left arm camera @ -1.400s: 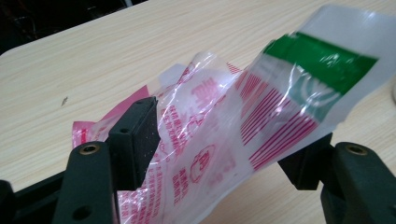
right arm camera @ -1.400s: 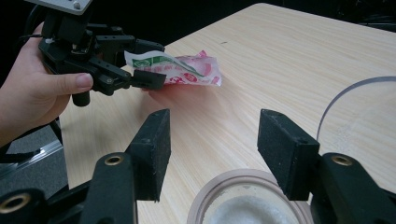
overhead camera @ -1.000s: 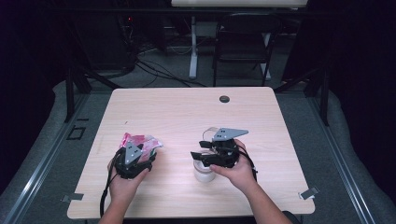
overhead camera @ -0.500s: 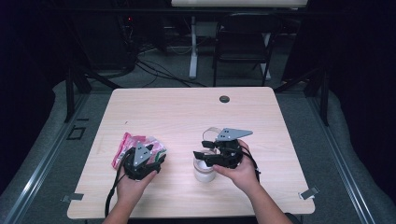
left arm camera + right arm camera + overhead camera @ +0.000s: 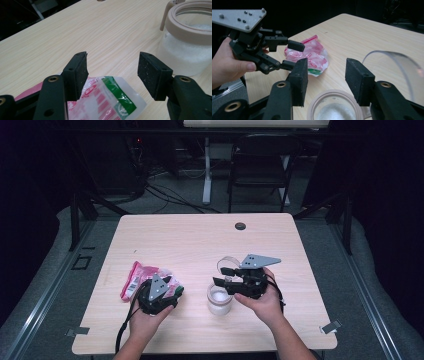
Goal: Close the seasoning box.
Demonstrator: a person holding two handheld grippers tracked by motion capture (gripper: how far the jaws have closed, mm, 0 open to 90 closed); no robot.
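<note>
Two tongs, both empty. Left tongs [image 5: 112, 72] gape over the sachet's [image 5: 110, 100] near corner on the tabletop [image 5: 200, 240]; right tongs [image 5: 325, 80], just narrowing, hover above the open jar [image 5: 220, 299] beside it.

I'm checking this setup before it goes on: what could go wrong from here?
The open, tan-rimmed clear jar of white granules sits right under the right gripper, whose open jaws have just been closing; a bump might tip it and spill. Its hinged clear lid stands up beside those jaws and could get caught. The crinkly red, white and green plastic packet lies flat under the left gripper, so those open jaws may slip off it.
</note>
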